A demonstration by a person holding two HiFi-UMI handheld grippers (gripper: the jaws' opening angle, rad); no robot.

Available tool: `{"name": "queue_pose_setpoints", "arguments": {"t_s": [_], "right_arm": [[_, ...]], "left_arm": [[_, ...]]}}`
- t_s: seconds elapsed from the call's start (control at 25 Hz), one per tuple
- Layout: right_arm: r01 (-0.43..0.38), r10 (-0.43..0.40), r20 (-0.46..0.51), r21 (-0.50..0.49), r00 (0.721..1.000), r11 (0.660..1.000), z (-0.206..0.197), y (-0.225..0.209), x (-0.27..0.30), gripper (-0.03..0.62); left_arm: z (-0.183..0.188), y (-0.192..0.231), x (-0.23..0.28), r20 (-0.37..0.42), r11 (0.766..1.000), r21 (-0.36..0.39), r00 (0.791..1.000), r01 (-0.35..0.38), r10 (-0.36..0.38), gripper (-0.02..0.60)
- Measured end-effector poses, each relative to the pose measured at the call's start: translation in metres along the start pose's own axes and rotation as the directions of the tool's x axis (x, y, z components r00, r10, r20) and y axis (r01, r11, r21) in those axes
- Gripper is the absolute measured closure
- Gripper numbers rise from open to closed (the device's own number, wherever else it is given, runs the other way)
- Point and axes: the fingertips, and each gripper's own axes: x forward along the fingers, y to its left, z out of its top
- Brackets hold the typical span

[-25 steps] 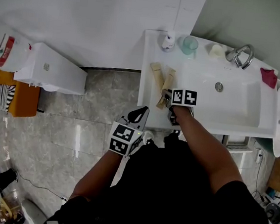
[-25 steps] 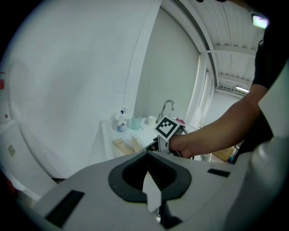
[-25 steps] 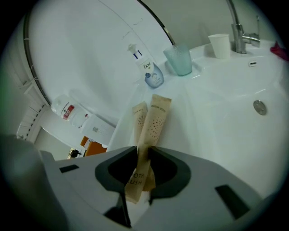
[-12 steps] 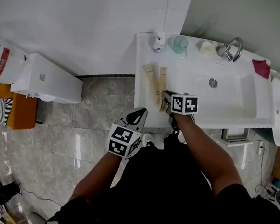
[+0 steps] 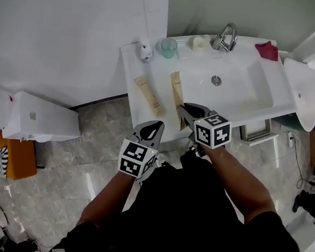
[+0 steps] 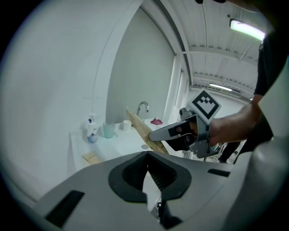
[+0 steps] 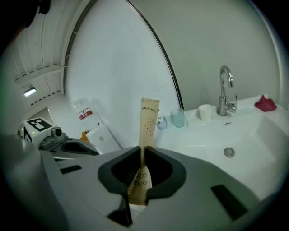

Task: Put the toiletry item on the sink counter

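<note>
Two toothbrush packets: my right gripper (image 7: 143, 149) jaws, just closed, clamp one toothbrush packet (image 7: 148, 119); the second packet (image 5: 149, 95) lies upper centre on the sink counter (image 5: 131, 64). My left gripper (image 6: 147, 155) jaws are together, empty.

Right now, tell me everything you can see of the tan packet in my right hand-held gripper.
The tan packet is a long, flat sleeve that looks like kraft paper, with dark lettering at both ends and small dots between. The right hand-held gripper, whose jaws have just been closing, pinches its lower end. The packet sticks out along the jaws with its free end raised, clear of the white sink counter. Only the jaws touch it.
</note>
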Motion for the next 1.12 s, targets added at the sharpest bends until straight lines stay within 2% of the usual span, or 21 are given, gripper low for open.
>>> {"name": "queue_pose_setpoints", "arguments": {"t_s": [0.2, 0.52, 0.84, 1.12], "right_arm": [[0.051, -0.048, 0.064, -0.051, 0.997, 0.997, 0.003, -0.006, -0.060, 0.557], [0.176, -0.174, 0.153, 0.000, 0.973, 0.984, -0.009, -0.049, -0.153, 0.557], [0.281, -0.287, 0.176, 0.058, 0.942, 0.958, -0.050, -0.107, -0.252, 0.557], [0.341, -0.356, 0.176, 0.110, 0.918, 0.934, -0.104, -0.150, -0.340, 0.557]], "left_arm": [[0.017, -0.028, 0.018, 0.012, 0.996, 0.045, 0.997, 0.073, -0.073, 0.578], [0.041, -0.087, 0.042, 0.038, 0.980, 0.117, 0.985, 0.161, -0.166, 0.578], [0.049, -0.174, 0.077, 0.036, 0.969, 0.137, 0.977, 0.204, -0.211, 0.578], [0.041, -0.255, 0.103, 0.016, 0.965, 0.138, 0.974, 0.221, -0.226, 0.578]]}}
